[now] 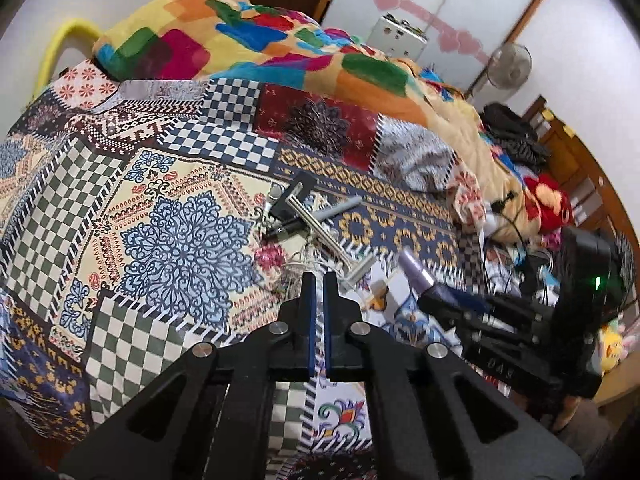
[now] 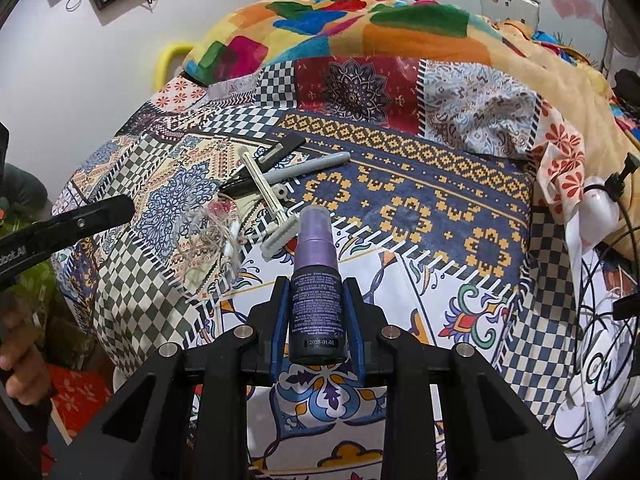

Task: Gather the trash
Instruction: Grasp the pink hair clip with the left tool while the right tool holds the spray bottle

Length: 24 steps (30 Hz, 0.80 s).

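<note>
Over a bed covered with a patchwork bedsheet (image 2: 420,200), the right gripper (image 2: 318,292) is clamped on a small purple spray bottle (image 2: 316,296), its cap pointing away from the camera and its dark base toward it. The left gripper (image 1: 319,280) has its jaws pressed together with nothing visible between them. On the sheet beyond lie a cluster of discards: disposable razors (image 2: 276,236), a grey pen (image 2: 308,166), and a tangle of thin string (image 2: 208,232) beside them. A colourful blanket (image 1: 248,44) is heaped at the far side.
</note>
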Each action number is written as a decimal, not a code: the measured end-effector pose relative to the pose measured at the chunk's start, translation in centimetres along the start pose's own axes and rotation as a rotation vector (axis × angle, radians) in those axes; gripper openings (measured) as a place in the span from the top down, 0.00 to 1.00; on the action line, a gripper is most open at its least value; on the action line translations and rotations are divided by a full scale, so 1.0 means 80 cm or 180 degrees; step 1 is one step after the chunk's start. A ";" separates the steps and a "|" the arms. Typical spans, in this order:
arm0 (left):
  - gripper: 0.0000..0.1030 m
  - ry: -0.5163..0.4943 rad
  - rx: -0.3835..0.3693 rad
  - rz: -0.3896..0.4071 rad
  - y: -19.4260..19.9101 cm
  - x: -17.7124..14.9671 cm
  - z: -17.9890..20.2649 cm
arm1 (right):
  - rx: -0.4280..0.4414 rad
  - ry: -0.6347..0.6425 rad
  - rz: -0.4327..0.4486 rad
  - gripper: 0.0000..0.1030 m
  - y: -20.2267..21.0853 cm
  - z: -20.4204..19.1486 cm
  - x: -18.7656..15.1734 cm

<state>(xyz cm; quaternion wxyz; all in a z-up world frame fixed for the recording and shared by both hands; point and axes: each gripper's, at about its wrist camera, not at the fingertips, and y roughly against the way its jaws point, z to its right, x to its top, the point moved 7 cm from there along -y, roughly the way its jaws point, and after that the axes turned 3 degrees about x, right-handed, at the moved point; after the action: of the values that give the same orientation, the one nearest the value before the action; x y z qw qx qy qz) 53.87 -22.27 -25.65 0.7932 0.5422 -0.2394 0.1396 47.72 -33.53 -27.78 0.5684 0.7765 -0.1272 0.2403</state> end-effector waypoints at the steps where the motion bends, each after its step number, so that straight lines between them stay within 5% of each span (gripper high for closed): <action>1: 0.98 -0.0046 0.0065 -0.0014 0.000 -0.002 -0.001 | -0.0010 0.0019 -0.0001 0.77 0.001 0.000 -0.001; 3: 0.95 -0.0109 0.0283 -0.0042 -0.007 -0.004 -0.010 | -0.0011 0.0034 -0.0012 0.77 0.000 0.000 -0.004; 7: 0.72 0.0057 0.0583 -0.0088 -0.030 0.003 -0.050 | -0.0017 0.0029 -0.0041 0.77 -0.006 0.005 -0.007; 14: 0.71 0.0009 0.0639 -0.0446 -0.097 -0.003 -0.075 | -0.0009 0.0004 -0.0082 0.77 -0.020 0.015 -0.011; 24: 0.64 -0.0379 0.0612 -0.0266 -0.120 0.001 -0.044 | -0.0004 0.0040 -0.0112 0.77 -0.037 0.013 -0.014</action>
<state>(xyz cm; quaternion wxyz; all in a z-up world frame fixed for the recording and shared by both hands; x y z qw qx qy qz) 59.38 -22.59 -34.28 0.7271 0.6326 -0.2487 0.0962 48.36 -33.69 -31.03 0.5739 0.7767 -0.1101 0.2351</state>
